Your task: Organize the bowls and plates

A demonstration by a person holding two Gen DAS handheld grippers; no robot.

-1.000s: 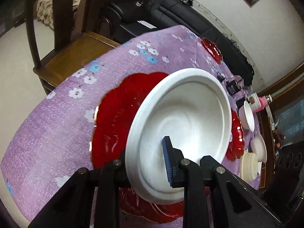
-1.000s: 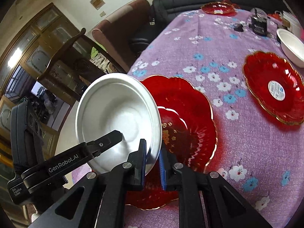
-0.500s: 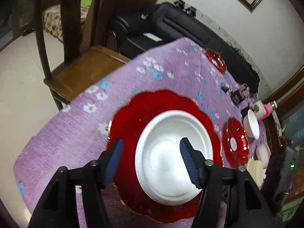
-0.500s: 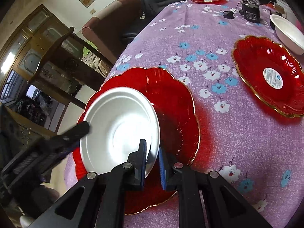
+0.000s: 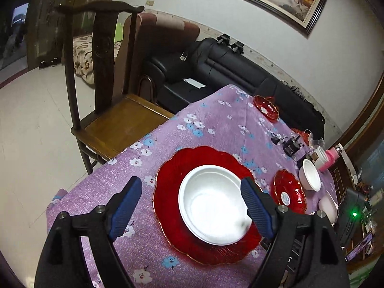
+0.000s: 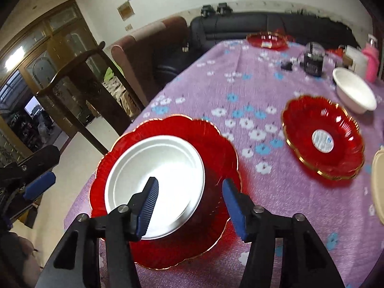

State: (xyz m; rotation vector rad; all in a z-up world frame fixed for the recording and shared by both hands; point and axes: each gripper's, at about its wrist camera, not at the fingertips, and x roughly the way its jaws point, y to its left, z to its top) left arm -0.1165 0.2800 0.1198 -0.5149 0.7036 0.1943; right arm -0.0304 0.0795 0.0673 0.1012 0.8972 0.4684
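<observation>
A white bowl [image 5: 213, 204] sits in a large red scalloped plate [image 5: 168, 204] on the purple flowered tablecloth; both also show in the right wrist view, bowl [image 6: 168, 163] and plate [image 6: 216, 144]. My left gripper [image 5: 192, 206] is open and empty, raised above the bowl. My right gripper [image 6: 189, 204] is open and empty, its fingers straddling the bowl's near rim from above. A smaller red plate [image 6: 321, 139] and another white bowl [image 6: 355, 93] lie to the right. A third red plate [image 6: 266, 39] sits at the far end.
A wooden chair [image 5: 103, 91] stands at the table's left edge, a black sofa [image 5: 228, 72] behind. Black chargers [image 6: 312, 62], a pink bottle [image 6: 372, 60] and a cream dish [image 6: 378, 180] sit at the right side of the table.
Both grippers let go of the white bowl, which now rests in the large red plate. Both opened and pulled back and up.
</observation>
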